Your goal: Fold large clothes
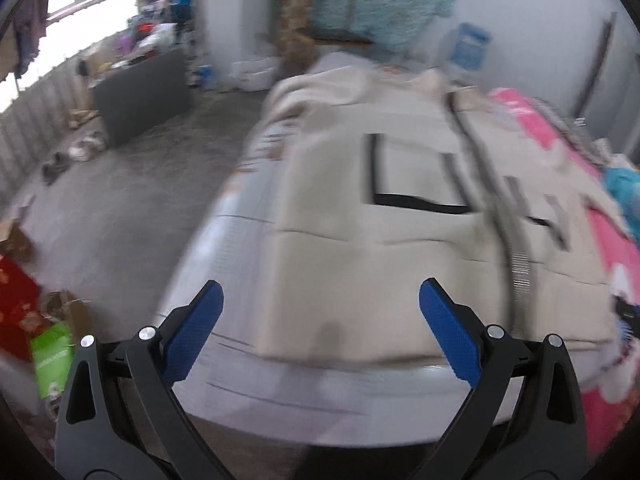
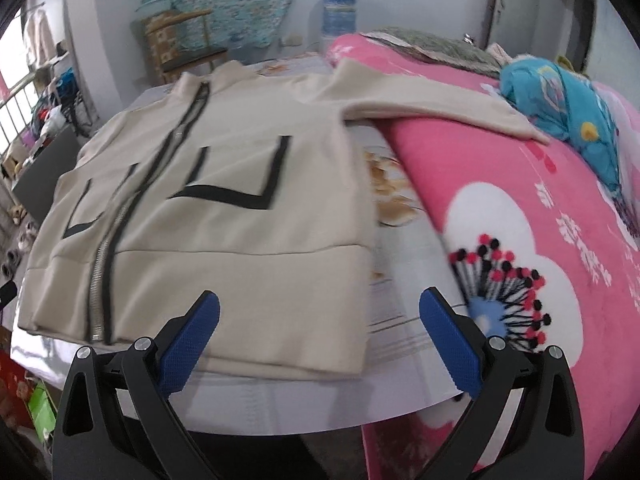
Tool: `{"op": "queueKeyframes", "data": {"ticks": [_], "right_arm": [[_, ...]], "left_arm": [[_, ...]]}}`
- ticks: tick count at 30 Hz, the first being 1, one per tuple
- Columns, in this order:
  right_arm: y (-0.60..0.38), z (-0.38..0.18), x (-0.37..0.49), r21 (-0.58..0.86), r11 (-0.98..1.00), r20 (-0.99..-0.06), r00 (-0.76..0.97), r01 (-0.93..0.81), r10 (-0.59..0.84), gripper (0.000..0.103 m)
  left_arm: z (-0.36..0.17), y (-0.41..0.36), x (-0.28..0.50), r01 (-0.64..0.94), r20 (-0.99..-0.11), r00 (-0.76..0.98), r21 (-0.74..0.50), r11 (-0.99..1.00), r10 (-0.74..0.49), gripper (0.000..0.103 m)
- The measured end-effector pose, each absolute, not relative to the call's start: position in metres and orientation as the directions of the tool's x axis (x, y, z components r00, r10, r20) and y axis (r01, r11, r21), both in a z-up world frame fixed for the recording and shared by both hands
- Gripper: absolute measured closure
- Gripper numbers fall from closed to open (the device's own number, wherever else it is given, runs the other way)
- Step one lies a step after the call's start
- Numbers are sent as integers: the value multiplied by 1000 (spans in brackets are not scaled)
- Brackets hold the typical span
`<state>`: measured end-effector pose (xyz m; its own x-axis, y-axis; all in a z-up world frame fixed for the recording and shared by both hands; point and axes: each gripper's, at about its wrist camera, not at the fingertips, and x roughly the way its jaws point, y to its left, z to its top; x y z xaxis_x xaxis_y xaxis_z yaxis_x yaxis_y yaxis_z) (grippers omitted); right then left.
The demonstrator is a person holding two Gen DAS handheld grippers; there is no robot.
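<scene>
A beige zip-up jacket [image 2: 224, 216] with black L-shaped trim lies flat, front up, on a light sheet on the bed [image 2: 404, 320]. Its right sleeve [image 2: 432, 100] stretches out over a pink blanket. In the blurred left wrist view the jacket [image 1: 380, 240] lies ahead, zipper to the right. My left gripper [image 1: 320, 308] is open and empty above the jacket's hem at the bed's near edge. My right gripper [image 2: 320, 312] is open and empty above the hem's right corner.
A pink flowered blanket [image 2: 540, 208] and a blue bundle [image 2: 568, 96] fill the bed's right side. A wooden chair [image 2: 180, 44] and water jug [image 2: 339, 12] stand by the far wall. Left of the bed is grey floor [image 1: 120, 208] with shoes, a dark panel and clutter.
</scene>
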<state>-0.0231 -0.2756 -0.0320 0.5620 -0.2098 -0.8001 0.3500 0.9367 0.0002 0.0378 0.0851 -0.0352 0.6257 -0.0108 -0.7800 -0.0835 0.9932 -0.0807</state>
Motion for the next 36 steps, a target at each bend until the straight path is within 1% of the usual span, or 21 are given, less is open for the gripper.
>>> {"op": "queueKeyframes", "data": {"ticks": [3,4,6,7,8,9,10,12,13,15,16,18,19,20,22,24,28,30,31,36], "right_arm": [[-291,-41,-21,31,933,-818,546,359,-183,14],[-294,-45,-20,40,932,-824,539,360,-173,15],[-299,-51,-18,57,933,-835,530,356,-152,23],[-300,-55,-17,57,932,-839,523,357,-148,26],[-300,-57,-16,57,933,-844,517,356,-146,30],[-300,-60,-16,57,933,-849,510,355,-142,34],[-301,-61,-18,59,933,-851,507,354,-138,36],[-301,-63,-19,57,935,-850,508,349,-138,43],[-300,-63,-18,50,938,-850,508,343,-141,45],[-299,-66,-16,31,943,-848,509,331,-150,53],[-300,-67,-16,29,945,-847,510,327,-150,56],[-300,-70,-13,21,950,-847,511,313,-149,69],[-301,-70,-12,26,952,-846,515,306,-142,74],[-301,-70,-10,40,955,-846,519,293,-124,87],[-303,-68,-8,52,957,-846,521,285,-109,94],[-306,-60,-9,72,958,-840,534,278,-92,97],[-312,-36,-18,89,961,-814,575,263,-83,97],[-315,-26,-24,86,962,-804,588,260,-87,98],[-316,-22,-28,84,962,-801,592,258,-89,98],[-317,-16,-51,65,966,-809,580,249,-94,98]], "left_arm": [[-46,102,53,-133,-797,602,-53,990,38,8],[-49,104,57,-136,-801,598,-53,989,39,8],[-54,106,62,-128,-804,594,-62,990,26,10],[-56,105,64,-122,-807,590,-62,991,23,21],[-59,102,67,-111,-818,575,-62,992,14,32],[-61,101,69,-105,-826,563,-62,992,8,35],[-65,99,70,-103,-832,554,-61,993,6,41],[-68,95,70,-101,-832,555,-34,994,28,46],[-68,94,68,-102,-831,555,-26,994,35,50],[-68,95,71,-109,-827,560,-28,994,38,54],[-68,94,72,-111,-826,562,-28,993,40,60],[-67,93,74,-109,-823,566,-28,994,39,71],[-67,91,76,-104,-823,567,-34,994,31,80],[-66,90,75,-103,-823,567,-26,994,37,86],[-62,82,75,-80,-823,564,29,996,69,96],[-54,78,71,-57,-815,575,50,997,73,98],[-29,78,51,-26,-783,620,33,999,42,99],[-20,80,39,-15,-777,629,3,1000,12,99],[-18,80,32,-9,-779,627,-16,1000,-7,99],[-14,81,-8,7,-789,614,-32,999,-29,99]]}}
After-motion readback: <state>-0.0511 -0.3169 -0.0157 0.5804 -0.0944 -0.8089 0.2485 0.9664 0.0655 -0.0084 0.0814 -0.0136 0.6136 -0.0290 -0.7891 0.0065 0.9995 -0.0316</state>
